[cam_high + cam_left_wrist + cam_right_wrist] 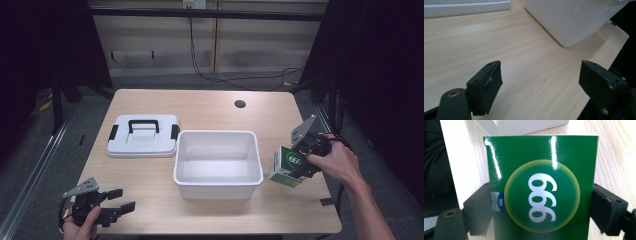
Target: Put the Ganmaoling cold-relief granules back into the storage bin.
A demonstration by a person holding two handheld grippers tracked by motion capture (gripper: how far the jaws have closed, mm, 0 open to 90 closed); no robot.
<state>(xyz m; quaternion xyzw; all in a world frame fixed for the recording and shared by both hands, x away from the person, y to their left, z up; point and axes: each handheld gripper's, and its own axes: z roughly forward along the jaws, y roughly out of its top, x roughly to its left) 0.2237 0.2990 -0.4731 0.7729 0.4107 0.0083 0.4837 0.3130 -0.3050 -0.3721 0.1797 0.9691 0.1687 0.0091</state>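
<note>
A green box (288, 167) printed with white digits on a yellow-green disc is clamped in my right gripper (296, 169), just right of the white bin (218, 186). In the right gripper view the green box (541, 187) sits between both black jaws, held at its sides by my right gripper (541, 212). My left gripper (120, 206) rests at the table's near left corner, open and holding nothing. In the left gripper view my left gripper (540, 85) has bare wood between its jaws, and the bin (574, 20) lies ahead.
A white lid with a black handle (143, 135) lies flat on the table left of the bin. A round cable hole (240, 104) is at the table's far side. The table's right edge (327, 190) runs close to my right hand.
</note>
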